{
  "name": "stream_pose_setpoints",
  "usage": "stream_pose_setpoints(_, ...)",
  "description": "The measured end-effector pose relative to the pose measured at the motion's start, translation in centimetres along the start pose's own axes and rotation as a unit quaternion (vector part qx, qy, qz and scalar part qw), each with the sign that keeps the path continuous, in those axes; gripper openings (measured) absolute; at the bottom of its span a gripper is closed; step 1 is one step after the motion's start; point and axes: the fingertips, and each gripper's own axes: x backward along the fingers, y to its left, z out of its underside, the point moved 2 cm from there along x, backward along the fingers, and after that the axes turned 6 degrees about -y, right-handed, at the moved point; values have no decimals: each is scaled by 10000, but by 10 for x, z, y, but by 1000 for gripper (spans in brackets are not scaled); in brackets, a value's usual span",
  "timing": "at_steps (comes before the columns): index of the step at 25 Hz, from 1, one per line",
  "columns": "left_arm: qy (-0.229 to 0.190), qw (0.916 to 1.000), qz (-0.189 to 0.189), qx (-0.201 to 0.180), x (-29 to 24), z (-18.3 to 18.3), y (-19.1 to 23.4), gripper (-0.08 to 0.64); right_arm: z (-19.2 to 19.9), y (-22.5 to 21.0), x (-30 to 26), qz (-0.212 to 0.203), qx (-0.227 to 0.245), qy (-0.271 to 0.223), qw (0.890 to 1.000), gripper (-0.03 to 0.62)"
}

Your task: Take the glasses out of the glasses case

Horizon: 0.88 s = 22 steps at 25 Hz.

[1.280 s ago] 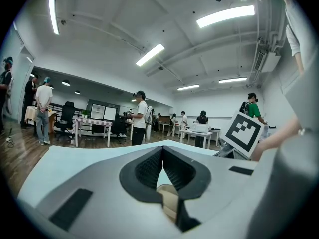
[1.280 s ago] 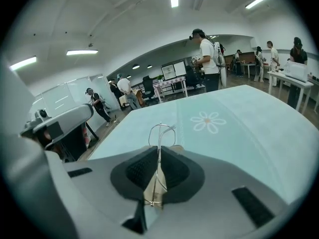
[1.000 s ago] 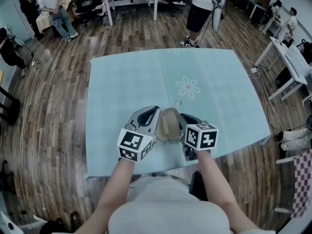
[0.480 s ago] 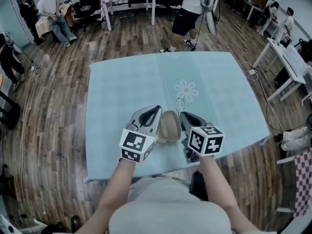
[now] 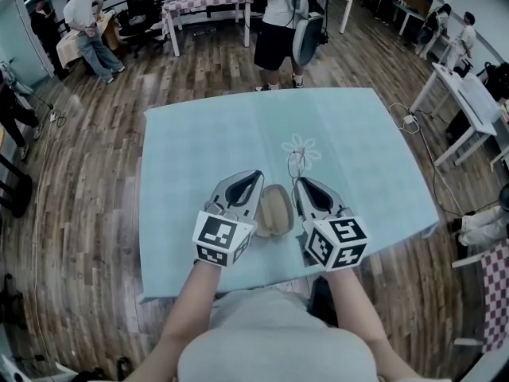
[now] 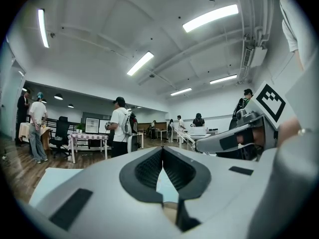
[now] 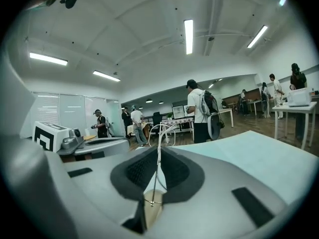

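Two forearms reach out from the bottom of the head view, each with a gripper held over the near half of the worktop (image 5: 199,134), which is covered by a pale blue cloth. The left claw (image 6: 162,150) has its tips pressed together, and nothing can be seen caught between them. The right claw (image 7: 158,152) is clamped on a thin wire arm of the glasses (image 7: 159,133). The arm runs up between the ribbed pads, and the wire rims stand up past the tips.

The tan case (image 5: 275,208) lies on the cloth between the two grippers, open side up. It sits just beside each of them and nearer the person than the claw tips. The glasses are clear of it, out beyond its far end and next to a white flower (image 5: 302,146) printed on the cloth.

Past the far edge of the worktop a person (image 5: 278,22) with a backpack stands on the wood-plank floor (image 5: 87,173). More people, chairs and tables are farther back in the room.
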Motion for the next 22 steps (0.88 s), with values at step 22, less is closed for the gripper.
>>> stream_pose_setpoints(22,-565,9984,63,28,3,-22,0,9,-40,17,25,31,1221,-1665,9785,25)
